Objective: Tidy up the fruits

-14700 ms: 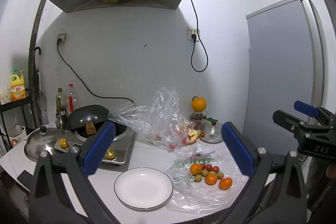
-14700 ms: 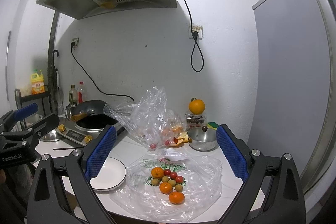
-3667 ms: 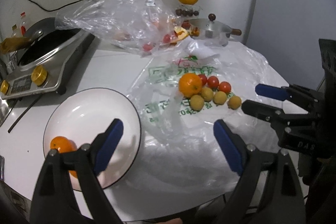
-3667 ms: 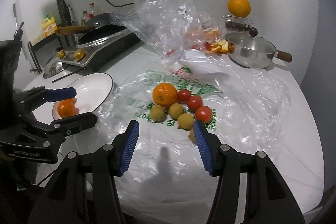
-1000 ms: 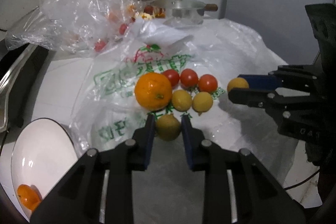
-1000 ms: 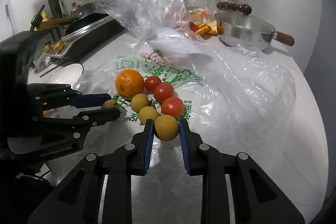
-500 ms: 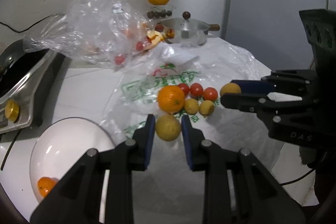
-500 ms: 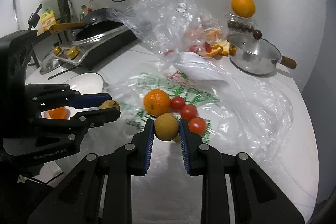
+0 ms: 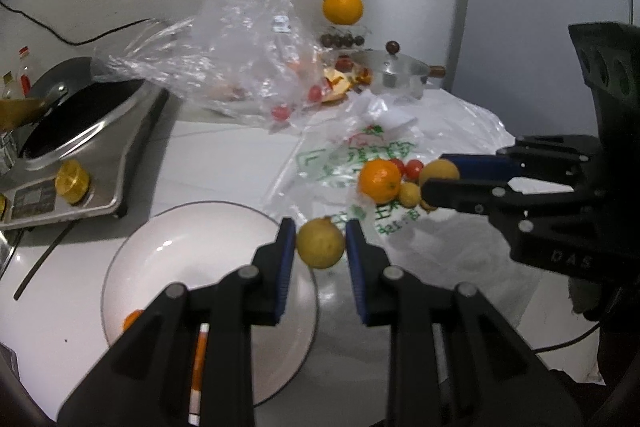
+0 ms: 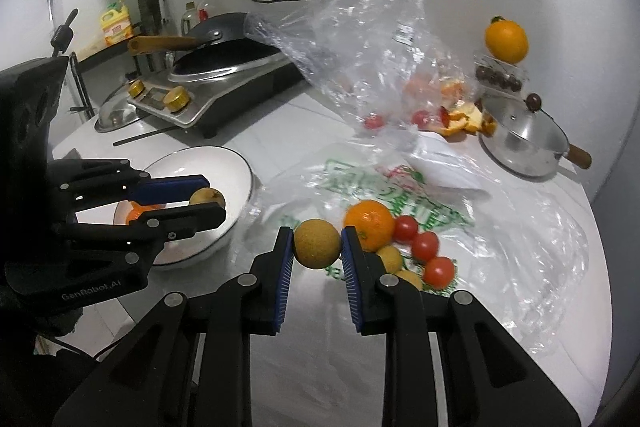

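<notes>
My left gripper [image 9: 320,247] is shut on a yellow-green fruit [image 9: 320,243] held above the right rim of the white plate [image 9: 168,247]; it also shows in the right wrist view [image 10: 204,205]. An orange [image 9: 132,319] lies in the plate. My right gripper [image 10: 316,245] is shut on a brownish-yellow fruit [image 10: 317,243], left of the fruit pile on the flat plastic bag [image 10: 500,247]. The pile holds an orange [image 10: 370,225], red tomatoes [image 10: 426,247] and small yellow fruits [image 10: 390,257].
An induction cooker [image 9: 76,135] with a wok stands at the left. A crumpled clear bag [image 9: 248,55] with scraps lies at the back. A steel pot [image 10: 520,143] and an orange [image 10: 506,41] on a box stand at the back right.
Both grippers have carried their fruits left, away from the pile. The left one is now over the plate's rim.
</notes>
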